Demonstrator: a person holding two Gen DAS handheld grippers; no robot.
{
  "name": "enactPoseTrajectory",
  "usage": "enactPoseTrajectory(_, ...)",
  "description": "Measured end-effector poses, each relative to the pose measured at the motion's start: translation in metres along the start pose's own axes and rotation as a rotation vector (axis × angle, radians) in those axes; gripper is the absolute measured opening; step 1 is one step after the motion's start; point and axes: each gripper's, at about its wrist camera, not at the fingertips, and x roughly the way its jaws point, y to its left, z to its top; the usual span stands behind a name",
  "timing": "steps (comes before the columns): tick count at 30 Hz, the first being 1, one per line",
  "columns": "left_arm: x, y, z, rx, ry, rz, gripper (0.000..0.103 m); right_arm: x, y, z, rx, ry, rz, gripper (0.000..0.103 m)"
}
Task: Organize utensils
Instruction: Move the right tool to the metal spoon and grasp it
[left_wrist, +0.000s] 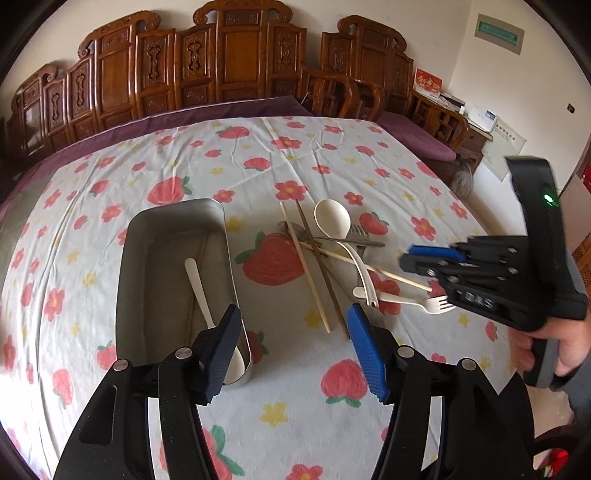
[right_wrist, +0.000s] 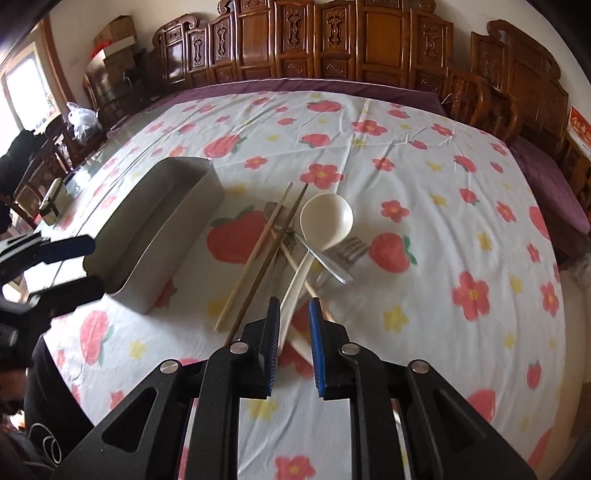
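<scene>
The left gripper (left_wrist: 293, 347) hangs above the strawberry-and-flower printed tabletop (left_wrist: 155, 158), its blue-padded jaws spread wide with nothing between them. Just behind the left-hand jaw sits the rectangular grey metal tin (left_wrist: 177, 273), open at the top; a slim cream plastic spoon (left_wrist: 207, 306) lies inside it, handle pointing away, its bowl partly hidden by that jaw.

Ahead of the right-hand jaw lies the jumbled pile of utensils: pale wooden chopsticks (left_wrist: 304, 267) and a darker brown chopstick (left_wrist: 325, 280) crossing one another, a large cream plastic ladle spoon (left_wrist: 332, 218) with its long handle running toward the camera, a metal fork (left_wrist: 360, 232) and a metal spoon (left_wrist: 291, 229) beneath them, and a small white plastic fork (left_wrist: 424, 303) at the near right edge of the heap.

The right gripper (right_wrist: 293, 314) is low over the near end of that heap. Its jaws stand partly apart, straddling the handle of the cream ladle spoon (right_wrist: 327, 218) without visibly pinching it; a pale chopstick end also runs between them. The grey metal tin (right_wrist: 159, 229) sits well to the left of these jaws, the chopsticks (right_wrist: 255, 258) just left of them, and the metal fork (right_wrist: 351, 249) beyond them to the right.
</scene>
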Motion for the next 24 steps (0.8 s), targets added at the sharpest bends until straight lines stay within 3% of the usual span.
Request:
enactPoseTrajectory(17,0.018,0.002,0.0,0.001,0.037,0.004,0.057,0.086,-0.011,0.048,-0.14,0.151,-0.043,0.018)
enactPoseTrajectory(24,0.024,-0.005,-0.003,0.015,0.055,-0.004,0.057,0.095,-0.017,0.06,-0.1,0.19,0.029,0.018)
